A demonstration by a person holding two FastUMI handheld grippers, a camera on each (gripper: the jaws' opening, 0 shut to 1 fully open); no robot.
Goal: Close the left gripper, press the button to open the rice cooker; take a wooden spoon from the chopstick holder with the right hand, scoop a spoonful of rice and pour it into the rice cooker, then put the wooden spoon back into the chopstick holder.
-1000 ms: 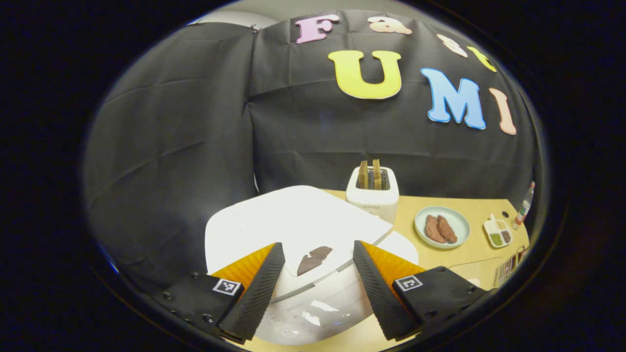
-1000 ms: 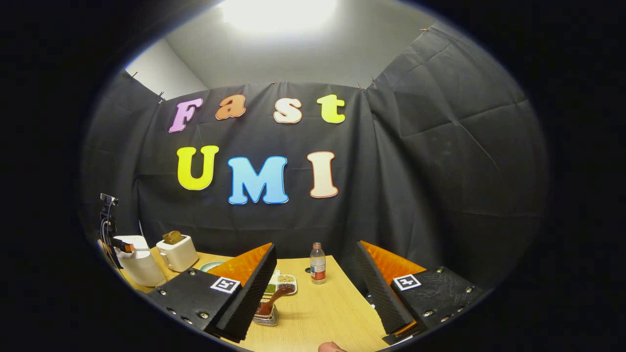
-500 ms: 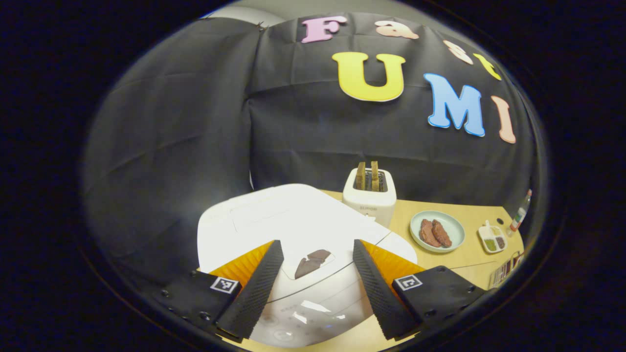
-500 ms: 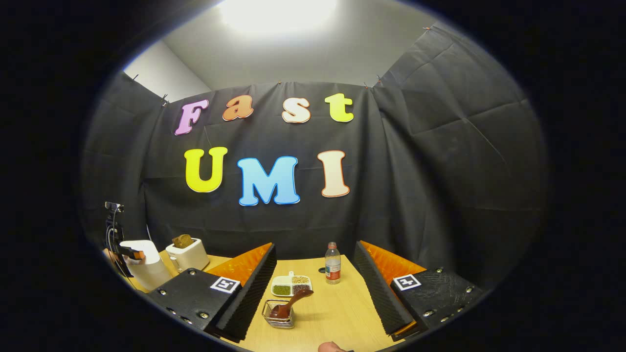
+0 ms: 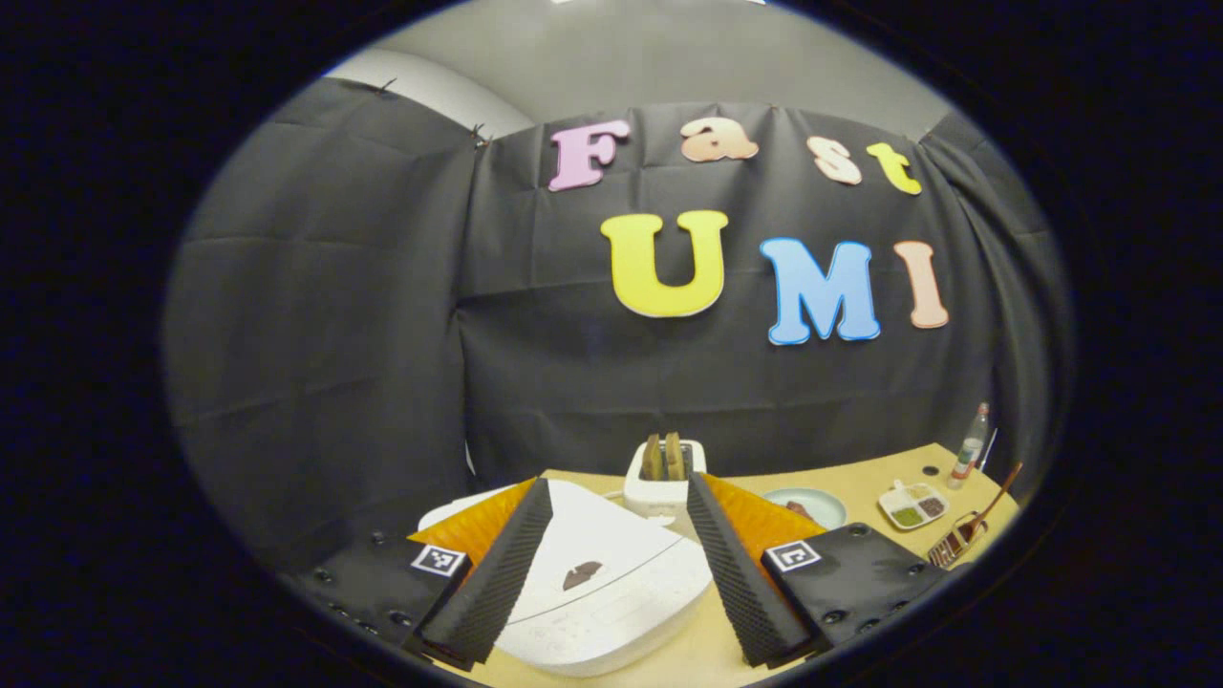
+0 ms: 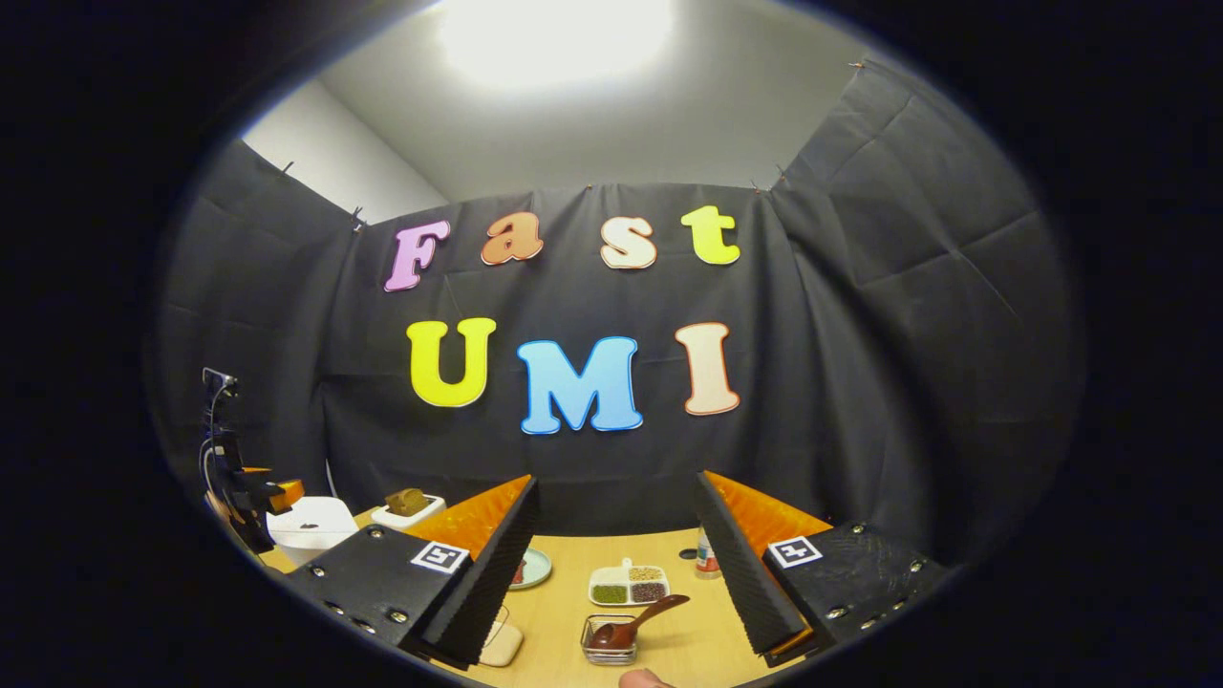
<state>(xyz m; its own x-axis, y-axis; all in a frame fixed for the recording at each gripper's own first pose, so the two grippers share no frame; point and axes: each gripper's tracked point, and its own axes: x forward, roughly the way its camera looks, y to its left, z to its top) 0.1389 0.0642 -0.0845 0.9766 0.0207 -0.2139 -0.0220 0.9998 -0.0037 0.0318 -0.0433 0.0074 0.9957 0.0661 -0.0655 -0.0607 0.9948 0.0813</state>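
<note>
The left gripper (image 5: 611, 573) hangs above the white rice cooker (image 5: 597, 597), jaws wide apart, with the lid still down. The step in hand, as I judge it, is to bring those jaws together first, then lower the joined tips squarely on the dark release button (image 5: 581, 574) at the lid's front; pressing with the fingers spread would likely straddle it.

The right gripper (image 6: 611, 573) is likewise spread and holds nothing. Just ahead of it, near the tabletop's (image 6: 669, 650) front edge, stands the chopstick holder (image 6: 609, 642) with the wooden spoon (image 6: 638, 621) leaning out, handle up to the right. Beyond that sits a divided grain dish (image 6: 628, 584), which probably holds the rice, though its contents are too small to tell. A small plate (image 6: 531, 568) lies to its left, a bottle (image 6: 708, 558) toward the back edge.

Behind the cooker a white toaster (image 5: 664, 481) with slices raised stands close. In the right gripper view the other gripper (image 6: 263, 492) shows far left over the cooker.
</note>
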